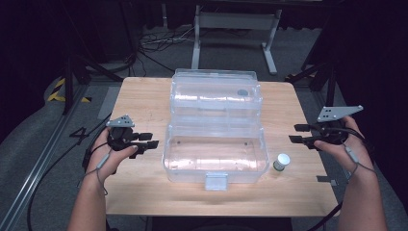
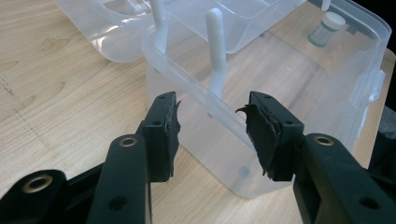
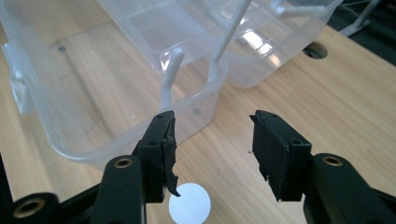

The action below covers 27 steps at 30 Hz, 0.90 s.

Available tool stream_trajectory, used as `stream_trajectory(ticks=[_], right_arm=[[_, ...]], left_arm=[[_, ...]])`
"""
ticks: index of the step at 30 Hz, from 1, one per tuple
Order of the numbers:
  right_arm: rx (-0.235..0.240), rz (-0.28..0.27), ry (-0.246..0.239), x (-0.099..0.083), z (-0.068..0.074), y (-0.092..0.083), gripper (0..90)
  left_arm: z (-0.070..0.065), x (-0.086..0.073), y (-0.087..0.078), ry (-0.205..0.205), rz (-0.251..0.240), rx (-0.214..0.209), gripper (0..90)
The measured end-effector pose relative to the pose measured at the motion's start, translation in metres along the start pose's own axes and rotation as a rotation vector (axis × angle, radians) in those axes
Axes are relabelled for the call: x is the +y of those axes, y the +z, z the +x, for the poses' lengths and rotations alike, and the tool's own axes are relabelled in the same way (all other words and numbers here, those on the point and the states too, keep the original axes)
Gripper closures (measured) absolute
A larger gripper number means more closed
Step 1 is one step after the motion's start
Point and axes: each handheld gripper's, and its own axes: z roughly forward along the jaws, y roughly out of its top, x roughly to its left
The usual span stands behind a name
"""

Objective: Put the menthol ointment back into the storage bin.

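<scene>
On the wooden table (image 1: 144, 101), the clear plastic box (image 1: 214, 154) stands open; both grippers gape empty.

Open clear box and small bottle

Box (image 1: 215, 149) sits centre frame, lid tipped back; white-capped bottle (image 1: 281, 162) stands upright just beside its lower right corner.

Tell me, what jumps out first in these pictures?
A big clear plastic box stands open in the middle of the wooden table, its lid tipped back. A small white-capped bottle stands on the table just right of the box. On either side a person's hands hold black tools: the left gripper and the right gripper, both with open jaws pointing at the box.
</scene>
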Motion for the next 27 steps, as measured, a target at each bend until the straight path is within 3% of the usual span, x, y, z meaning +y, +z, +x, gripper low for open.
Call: stream_trajectory(ticks=[13,27], right_arm=[[0.046,0.127,-0.006,-0.004,0.002,0.015,48.4],[0.077,0.208,-0.017,-0.008,0.002,0.026,47.8]], left_arm=[[0.001,-0.001,0.001,-0.003,0.013,0.002,54.2],[0.002,-0.003,0.002,-0.01,0.026,0.005,53.9]])
